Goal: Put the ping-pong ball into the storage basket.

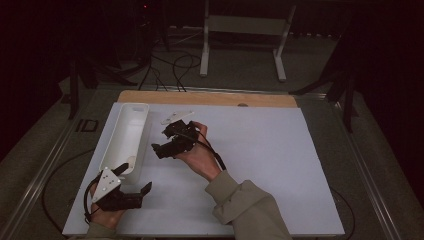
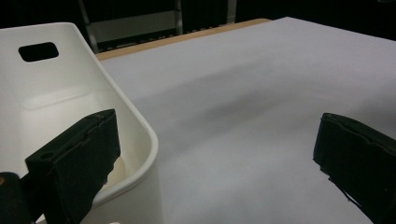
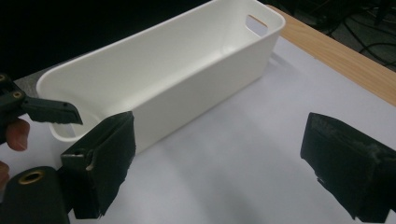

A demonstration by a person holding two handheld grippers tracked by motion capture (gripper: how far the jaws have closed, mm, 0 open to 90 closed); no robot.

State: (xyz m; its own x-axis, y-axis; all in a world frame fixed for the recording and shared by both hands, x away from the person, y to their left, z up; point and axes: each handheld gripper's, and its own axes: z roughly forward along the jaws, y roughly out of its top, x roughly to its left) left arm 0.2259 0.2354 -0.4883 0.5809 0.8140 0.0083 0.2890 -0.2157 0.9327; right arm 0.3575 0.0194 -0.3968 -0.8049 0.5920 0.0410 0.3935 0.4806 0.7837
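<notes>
The white table sheet [image 1: 260, 165] lies over a wooden tabletop [image 1: 210, 97], seen whole from the high view, which also takes in the floor cables [image 1: 172, 65] and a white stand [image 1: 245, 30] beyond the far edge. The long white plastic bin [image 1: 127, 135] stands at the sheet's left side, lengthwise front to back. The right gripper view shows its full outer wall and the handle slot in the far end [image 3: 256, 24]; the left gripper view gives the near corner and part of the inside [image 2: 70, 88], cut off at the frame edge. The bin's floor is hard to make out from above, and nothing can be made out inside it. The left gripper [image 1: 134, 184] sits at the bin's near end, jaws spread wide, one jaw over the bin's rim and the other over bare sheet; it grips nothing. The right gripper [image 1: 167, 136] is held just right of the bin's middle, pointed at it, jaws likewise wide apart and empty, clear of the wall. The person's right hand [image 1: 200, 155] partly hides that gripper's body from above.
</notes>
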